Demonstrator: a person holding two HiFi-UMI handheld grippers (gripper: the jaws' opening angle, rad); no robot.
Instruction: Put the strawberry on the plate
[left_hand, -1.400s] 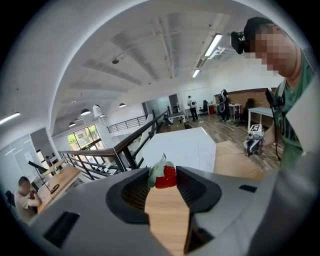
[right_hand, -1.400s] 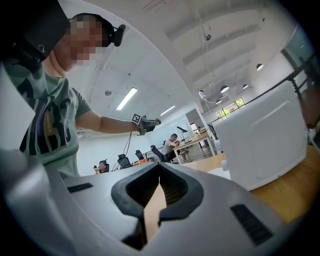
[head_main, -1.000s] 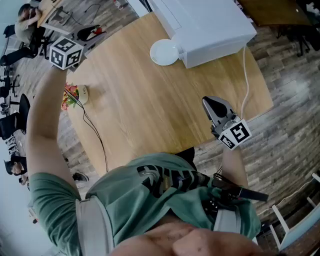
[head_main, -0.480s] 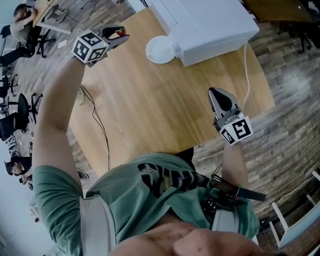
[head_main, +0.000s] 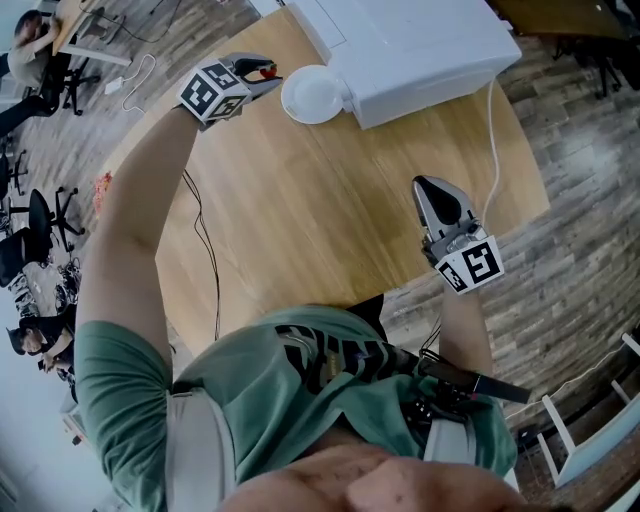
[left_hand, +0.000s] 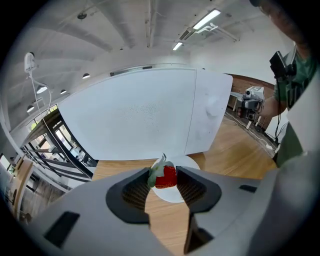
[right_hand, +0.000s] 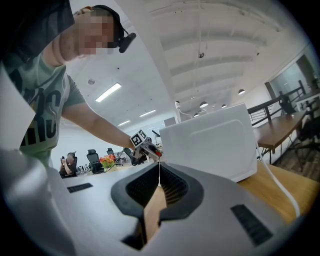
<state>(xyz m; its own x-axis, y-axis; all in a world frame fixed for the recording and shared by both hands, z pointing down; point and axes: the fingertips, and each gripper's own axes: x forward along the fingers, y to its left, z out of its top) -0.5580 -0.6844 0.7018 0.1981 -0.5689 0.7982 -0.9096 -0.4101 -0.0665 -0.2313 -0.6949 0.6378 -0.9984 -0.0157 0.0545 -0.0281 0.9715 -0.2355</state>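
Observation:
A red strawberry (left_hand: 168, 177) with a pale green leaf sits between the pads of my left gripper (left_hand: 163, 175), which is shut on it. Straight behind the strawberry lies a round white plate (left_hand: 194, 163). In the head view the left gripper (head_main: 266, 71) hangs just left of the plate (head_main: 312, 96), at the far side of the wooden table (head_main: 300, 210), with the strawberry (head_main: 268, 71) a red spot at its tip. My right gripper (head_main: 425, 190) hovers near the table's right front edge, jaws shut and empty. The right gripper view shows its tips (right_hand: 159, 166) touching.
A big white box (head_main: 405, 45) stands at the back of the table, right beside the plate. A black cable (head_main: 197, 240) runs down the left side and a white cable (head_main: 490, 140) hangs off the right. Office chairs (head_main: 35, 215) stand on the floor at left.
My left gripper has come down and to the right with the strawberry, from the table's far left corner to just beside the plate. The right gripper has hardly moved.

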